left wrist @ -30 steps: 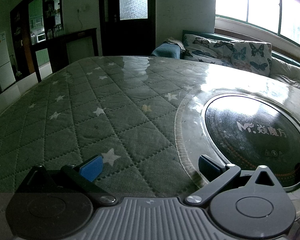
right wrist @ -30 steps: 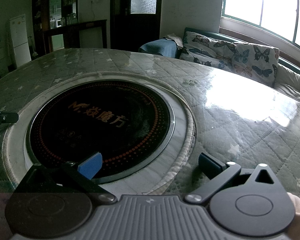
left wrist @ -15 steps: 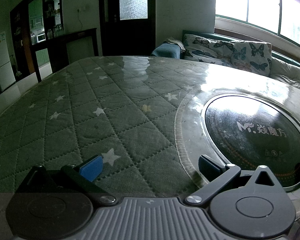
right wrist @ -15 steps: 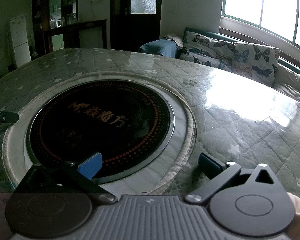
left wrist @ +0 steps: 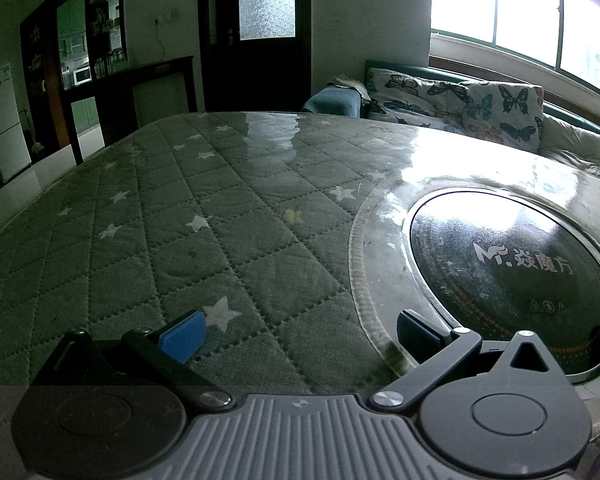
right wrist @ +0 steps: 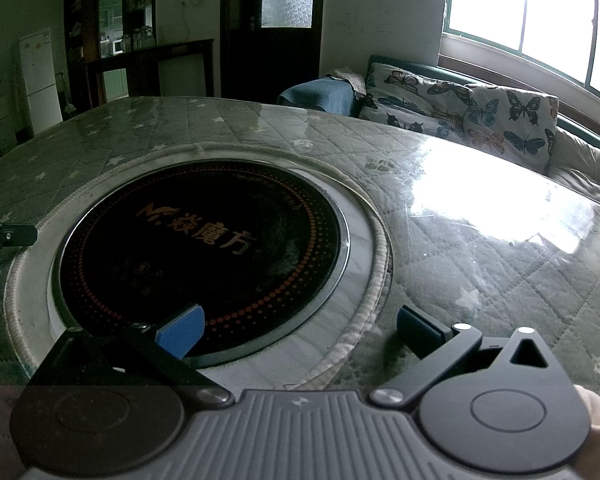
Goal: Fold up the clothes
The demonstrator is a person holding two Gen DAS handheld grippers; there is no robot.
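Quilted table (left wrist: 228, 240) under both spread tools (left wrist: 296, 334) (right wrist: 296, 330)

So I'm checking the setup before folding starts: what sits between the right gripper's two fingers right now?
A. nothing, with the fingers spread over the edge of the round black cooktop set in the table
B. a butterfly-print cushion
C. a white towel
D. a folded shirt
A: the right gripper has its blue-padded fingers wide apart with nothing between them, above the near rim of the round black glass cooktop; no garment shows on the green quilted star-print table cover.
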